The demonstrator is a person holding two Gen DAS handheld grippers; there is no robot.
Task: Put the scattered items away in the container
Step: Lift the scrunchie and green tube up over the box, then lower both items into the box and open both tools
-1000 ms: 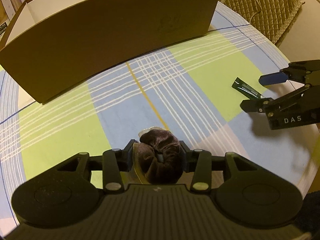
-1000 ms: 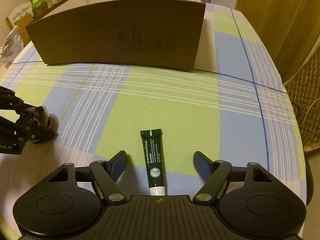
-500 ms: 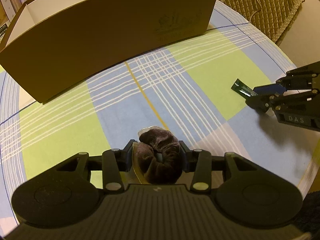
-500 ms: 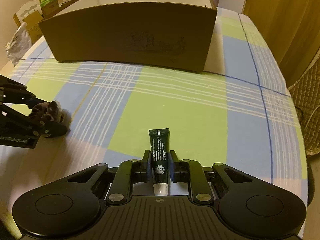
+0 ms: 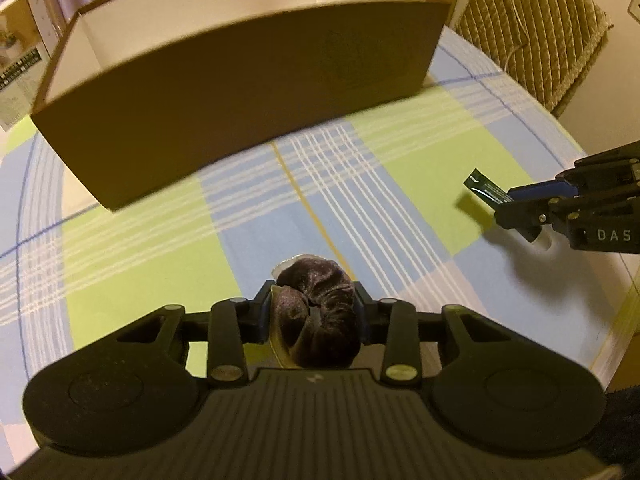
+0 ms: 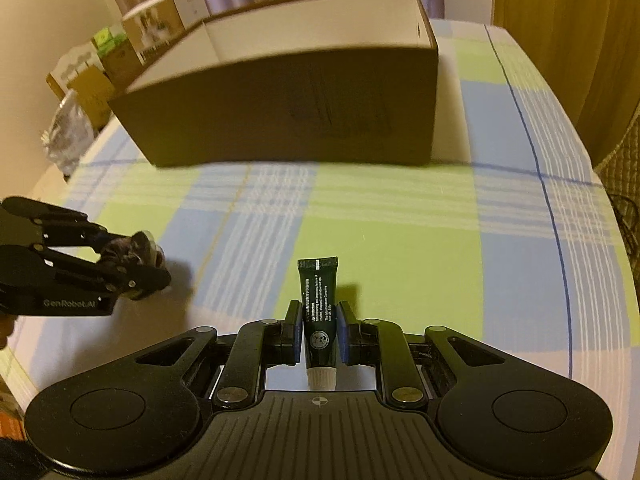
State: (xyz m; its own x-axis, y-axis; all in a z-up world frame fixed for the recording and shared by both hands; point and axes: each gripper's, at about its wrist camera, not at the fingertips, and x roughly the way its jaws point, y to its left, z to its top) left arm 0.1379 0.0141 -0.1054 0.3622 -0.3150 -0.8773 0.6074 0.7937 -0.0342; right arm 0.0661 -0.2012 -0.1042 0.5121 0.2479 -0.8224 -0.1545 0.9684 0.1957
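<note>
Two claws, both loaded, facing one container.
Counter [image 6: 400,216]: checked cloth, wide.
Cardboard box [image 5: 240,104]: open-topped, far side, dead ahead of both claws, long axis left to right.
Left claw [image 5: 312,312]: clamped on dark scrunchie [image 5: 320,320], near-left.
Right claw [image 6: 319,334]: pinching green tube [image 6: 318,312], crimped end toward box, near-right, roughly as near.

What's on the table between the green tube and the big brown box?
Nothing. In the right wrist view, only bare checked tablecloth stretches from the green tube, held in the right gripper, to the brown box.
</note>
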